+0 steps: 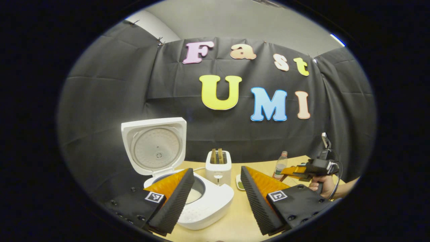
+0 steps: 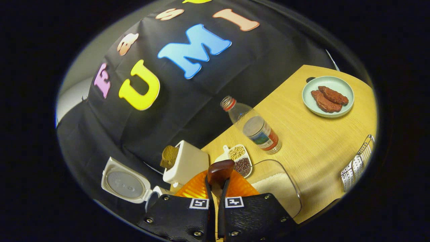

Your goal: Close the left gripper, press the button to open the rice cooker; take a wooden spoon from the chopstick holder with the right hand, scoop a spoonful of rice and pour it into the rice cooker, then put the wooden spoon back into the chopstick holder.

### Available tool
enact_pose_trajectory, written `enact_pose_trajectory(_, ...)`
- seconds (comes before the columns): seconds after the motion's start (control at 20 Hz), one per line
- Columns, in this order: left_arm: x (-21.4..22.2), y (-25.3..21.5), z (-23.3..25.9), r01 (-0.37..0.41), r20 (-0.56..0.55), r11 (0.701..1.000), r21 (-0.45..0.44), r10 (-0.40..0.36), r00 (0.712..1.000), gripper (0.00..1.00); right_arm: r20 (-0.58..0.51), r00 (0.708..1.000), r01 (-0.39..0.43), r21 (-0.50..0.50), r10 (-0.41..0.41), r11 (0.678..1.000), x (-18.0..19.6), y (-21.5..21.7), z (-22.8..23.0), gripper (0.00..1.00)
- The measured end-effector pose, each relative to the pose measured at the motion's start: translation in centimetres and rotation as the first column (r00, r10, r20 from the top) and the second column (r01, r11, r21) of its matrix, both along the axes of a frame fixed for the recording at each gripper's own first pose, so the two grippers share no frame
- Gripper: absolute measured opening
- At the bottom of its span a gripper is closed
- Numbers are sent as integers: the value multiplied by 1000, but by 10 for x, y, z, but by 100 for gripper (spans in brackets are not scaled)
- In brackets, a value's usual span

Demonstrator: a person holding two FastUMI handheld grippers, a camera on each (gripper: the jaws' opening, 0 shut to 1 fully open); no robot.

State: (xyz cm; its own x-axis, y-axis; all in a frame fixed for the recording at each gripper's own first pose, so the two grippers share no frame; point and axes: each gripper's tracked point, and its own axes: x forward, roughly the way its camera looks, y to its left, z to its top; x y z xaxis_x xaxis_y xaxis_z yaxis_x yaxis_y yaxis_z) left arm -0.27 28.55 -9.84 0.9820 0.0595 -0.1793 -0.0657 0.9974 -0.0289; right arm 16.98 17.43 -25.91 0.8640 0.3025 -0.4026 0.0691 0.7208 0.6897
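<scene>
The white rice cooker [image 1: 208,205] stands with its lid [image 1: 155,147] raised upright and some white in the pot. My left gripper [image 1: 216,196] is open, its left finger hanging over the pot's rim. A wooden spoon [image 2: 220,170] sticks up dark brown and rounded between the fingers of my right gripper [image 2: 216,183], which is shut on it. Just beyond those fingers is a clear tub of rice [image 2: 277,188]. In the left gripper view, a hand holds the right gripper [image 1: 297,171] at the right, above the table. The open cooker [image 2: 126,185] lies low left in the right gripper view.
A white toaster [image 1: 218,166] with bread stands behind the cooker. Beside it are a small dish of beans [image 2: 239,158] and a clear bottle [image 2: 256,129]. A green plate with meat [image 2: 327,95] sits far back. A wire holder [image 2: 357,164] stands at the right edge.
</scene>
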Motion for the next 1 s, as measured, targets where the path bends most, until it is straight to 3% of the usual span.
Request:
enact_pose_trajectory(0.2,2,-12,-1,21,9,1000,-9,-21,1000,96,49,997,63,89,-67,994,-1,-36,42,3)
enact_pose_trajectory(0.4,2,-23,5,41,27,999,-7,-41,999,94,61,987,127,263,-148,956,-9,-59,77,3)
enact_pose_trajectory(0.65,-3,-31,14,56,50,998,2,-56,997,94,110,984,98,311,-138,945,-21,-57,118,3)
enact_pose_trajectory(1.0,-16,-22,20,54,78,998,13,-55,995,96,159,984,25,334,-83,942,-23,-22,157,3)
